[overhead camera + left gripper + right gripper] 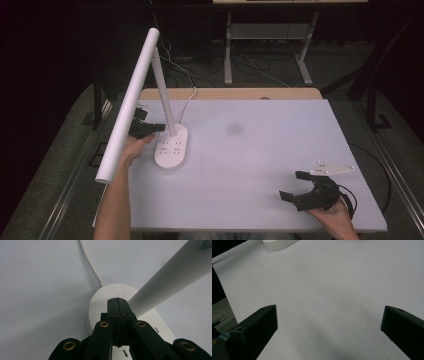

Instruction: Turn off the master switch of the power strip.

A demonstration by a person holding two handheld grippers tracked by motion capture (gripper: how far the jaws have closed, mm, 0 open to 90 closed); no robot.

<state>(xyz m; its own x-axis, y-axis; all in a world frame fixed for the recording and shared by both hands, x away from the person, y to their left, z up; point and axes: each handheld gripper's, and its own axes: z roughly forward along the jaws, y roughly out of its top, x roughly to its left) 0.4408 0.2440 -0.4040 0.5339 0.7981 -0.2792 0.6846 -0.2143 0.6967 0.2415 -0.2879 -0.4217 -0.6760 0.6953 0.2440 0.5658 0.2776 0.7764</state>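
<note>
A white desk lamp stands at the left of the table: an oval base (173, 151) with socket slots, a slanted stem (163, 90) and a long tube head (129, 100) that reaches toward the near left. My left gripper (159, 127) is shut, its jaws pressed together with nothing between them. In the left gripper view its tips (117, 300) lie over the base (98, 300) right beside the stem (170, 280); whether they touch it I cannot tell. My right gripper (292, 185) rests at the near right, open and empty, jaws wide (329, 313) over bare board.
The white board (260, 145) covers the table, with a wooden strip along its far edge. The lamp's white cord (187, 102) runs off the back of the base (279, 243). Cables and a desk frame (228, 50) stand on the floor beyond.
</note>
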